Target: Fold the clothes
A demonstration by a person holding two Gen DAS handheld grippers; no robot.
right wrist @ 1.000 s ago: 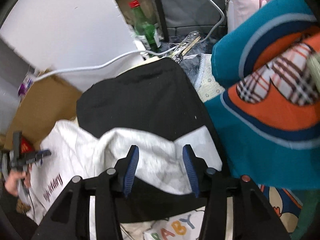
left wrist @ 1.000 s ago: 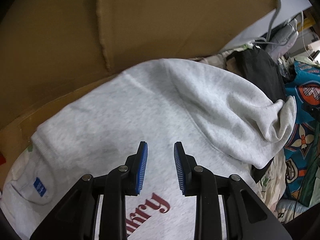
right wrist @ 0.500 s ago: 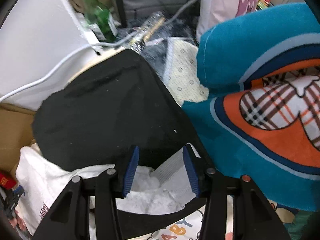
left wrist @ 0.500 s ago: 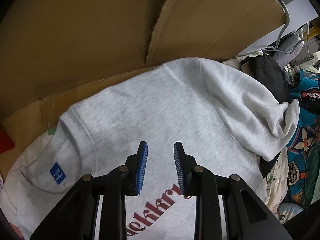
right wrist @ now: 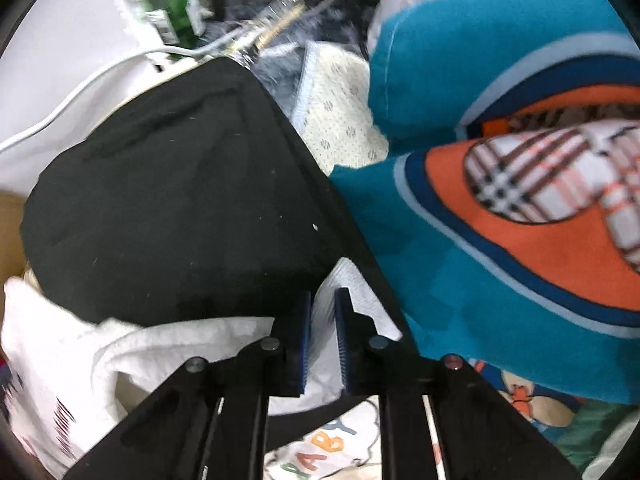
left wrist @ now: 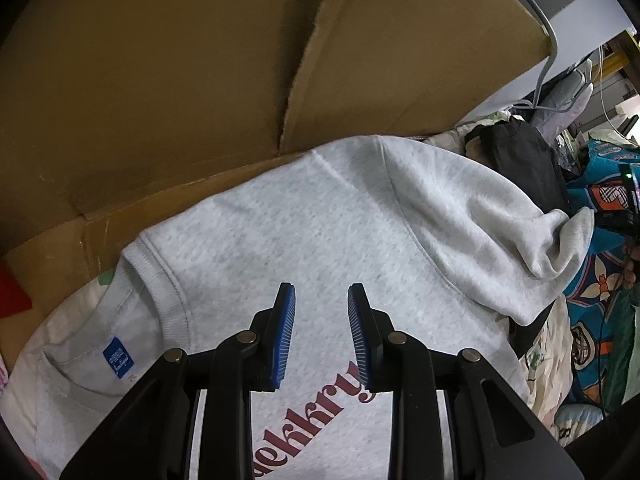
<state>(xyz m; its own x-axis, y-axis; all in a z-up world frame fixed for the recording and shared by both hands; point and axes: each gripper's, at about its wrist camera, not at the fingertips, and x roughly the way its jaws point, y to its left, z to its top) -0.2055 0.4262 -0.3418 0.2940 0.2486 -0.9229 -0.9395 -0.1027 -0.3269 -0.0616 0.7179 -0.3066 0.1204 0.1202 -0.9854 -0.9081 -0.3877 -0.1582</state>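
Note:
A light grey sweatshirt (left wrist: 300,232) with dark red lettering lies spread out, its collar and blue label (left wrist: 117,357) at the left. Its sleeve (left wrist: 480,232) is folded across to the right, ending in a crumpled cuff (left wrist: 568,240). My left gripper (left wrist: 322,296) hovers over the chest, open, with nothing between its blue pads. In the right wrist view my right gripper (right wrist: 323,300) points down, its jaws closing on the ribbed cuff (right wrist: 352,280), which sits pinched between the pads. The rest of the sweatshirt (right wrist: 160,344) bunches at the lower left.
Brown cardboard (left wrist: 200,80) rises behind the sweatshirt. A black garment (right wrist: 180,200) lies under the sleeve end. A teal and orange blanket (right wrist: 500,200) fills the right side. A green bottle (right wrist: 176,4), a clear bottle and a white cable (right wrist: 80,88) clutter the far edge.
My right gripper tipped downward over the sleeve end and its jaws went from wide apart to nearly together on the cuff. The left view drifted, bringing the collar and label further in.

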